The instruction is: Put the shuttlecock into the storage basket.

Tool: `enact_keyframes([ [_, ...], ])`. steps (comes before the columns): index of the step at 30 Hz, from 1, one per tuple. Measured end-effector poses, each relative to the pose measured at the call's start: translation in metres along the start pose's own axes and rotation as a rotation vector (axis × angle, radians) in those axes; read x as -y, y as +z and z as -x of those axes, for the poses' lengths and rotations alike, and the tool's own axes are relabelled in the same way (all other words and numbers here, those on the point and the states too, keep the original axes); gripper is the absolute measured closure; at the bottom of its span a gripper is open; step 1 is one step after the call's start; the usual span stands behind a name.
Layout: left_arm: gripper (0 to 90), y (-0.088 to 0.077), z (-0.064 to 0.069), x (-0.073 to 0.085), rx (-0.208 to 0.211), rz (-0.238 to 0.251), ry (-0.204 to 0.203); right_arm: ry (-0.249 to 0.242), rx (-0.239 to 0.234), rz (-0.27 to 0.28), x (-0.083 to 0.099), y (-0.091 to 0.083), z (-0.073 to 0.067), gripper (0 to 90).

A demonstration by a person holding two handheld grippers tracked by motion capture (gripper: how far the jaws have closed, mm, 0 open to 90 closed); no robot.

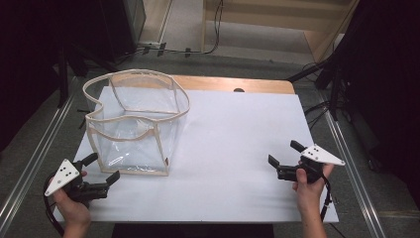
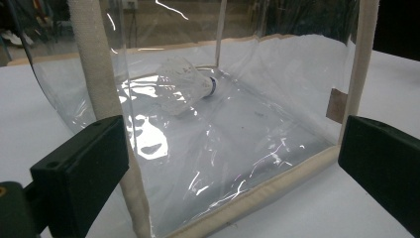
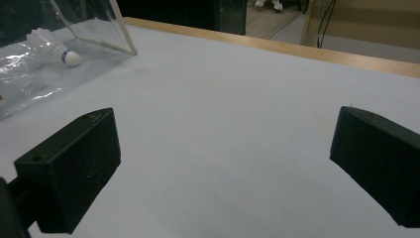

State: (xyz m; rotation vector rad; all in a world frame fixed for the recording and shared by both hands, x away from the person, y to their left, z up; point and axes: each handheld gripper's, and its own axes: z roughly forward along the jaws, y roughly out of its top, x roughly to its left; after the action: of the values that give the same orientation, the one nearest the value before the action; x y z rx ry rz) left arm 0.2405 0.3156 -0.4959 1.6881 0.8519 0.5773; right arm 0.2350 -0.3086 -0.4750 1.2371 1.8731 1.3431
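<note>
Clear plastic tote bag point(image 1: 136, 126) with beige fabric trim stands upright, mouth open, on left part of white counter point(image 1: 237, 148). Shuttlecock point(image 2: 190, 84) lies inside on bag floor. Left claw point(image 1: 101, 167) just beside bag's near corner, jaws apart, holding nothing. Right claw point(image 1: 285, 153) well apart over bare counter, jaws apart, empty. Judgement: bag light, floppy, film slippery and crease-prone; stitched trim at rim or corner gives surest hold. Shuttlecock featherlight, fragile skirt.

A lab or studio — black curtains point(image 1: 29, 59), floor cables point(image 1: 198, 49), white-topped table point(image 1: 237, 139).
</note>
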Motion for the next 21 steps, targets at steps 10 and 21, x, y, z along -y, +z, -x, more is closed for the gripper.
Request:
enact_keyframes([
  [10,0.0,0.0,0.0,0.0,0.0,-0.001,0.001,0.022,0.025,0.0,0.008,-0.01,0.009,0.0],
  [21,0.0,0.0,0.0,0.0,0.0,-0.001,0.001,0.032,0.058,0.002,0.016,-0.019,0.021,0.0],
])
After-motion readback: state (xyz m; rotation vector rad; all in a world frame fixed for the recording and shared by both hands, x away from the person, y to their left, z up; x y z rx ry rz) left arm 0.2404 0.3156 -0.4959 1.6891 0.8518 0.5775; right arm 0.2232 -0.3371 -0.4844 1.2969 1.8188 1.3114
